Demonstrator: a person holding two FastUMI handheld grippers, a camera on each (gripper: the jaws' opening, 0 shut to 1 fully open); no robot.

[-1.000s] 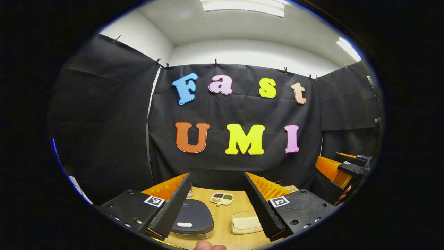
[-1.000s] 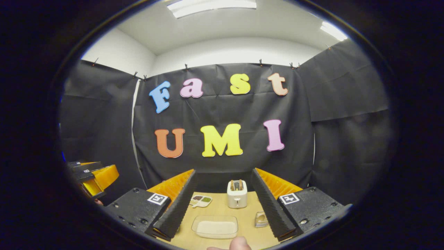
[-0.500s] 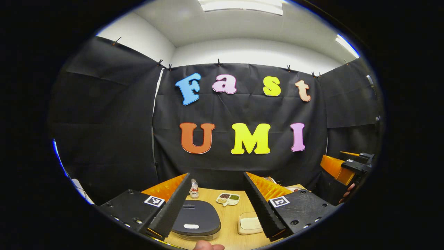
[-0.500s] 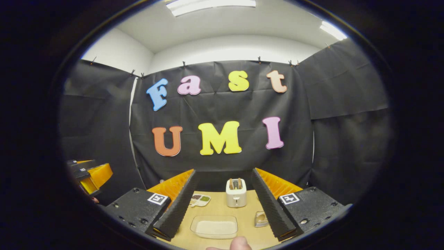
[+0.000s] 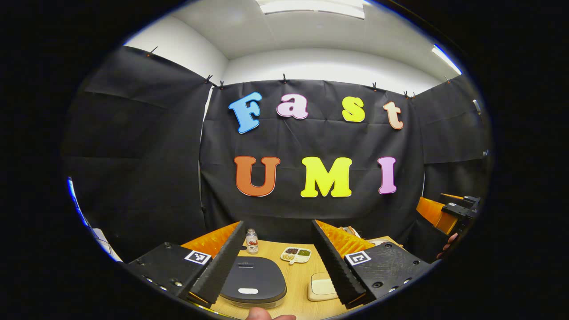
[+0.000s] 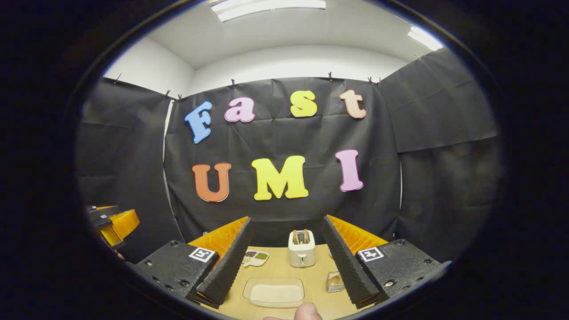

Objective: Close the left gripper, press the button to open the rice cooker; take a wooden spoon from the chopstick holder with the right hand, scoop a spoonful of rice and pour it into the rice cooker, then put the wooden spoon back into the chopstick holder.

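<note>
left gripper (image 5: 279, 260): held above the near edge of the table, its two fingers spread wide apart, nothing between them. it is released.
right gripper (image 6: 284, 260): also held above the table, fingers spread wide, grasping nothing. in the left gripper view it shows at the far right (image 5: 449, 209), too small there to judge.
rice cooker (image 5: 253, 281): dark, with rounded corners, on the wooden table (image 5: 295, 284) just in front of the left gripper, mostly between its fingers. the lid is down.
button (image 5: 248, 291): a small pale oval on the near part of the cooker lid, not touched by anything.
rice container (image 6: 274, 292): a clear shallow tray with white rice, on the table between the right gripper's fingers, near the camera. in the left gripper view it lies to the right of the cooker (image 5: 322, 286), partly behind the right finger.
chopstick holder (image 6: 334, 281): a small clear holder to the right of the rice tray, close to the right finger; i cannot tell the spoon inside it.
toaster (image 6: 302, 248): white, upright, at the far side of the table, two slices in the slots.
divided dish (image 5: 295, 254): small, with dark and green contents, behind the cooker.
small bottle (image 5: 252, 241): stands at the far left, behind the cooker.
thumb (image 6: 306, 312): a part of the person's hand at the bottom edge.
</note>
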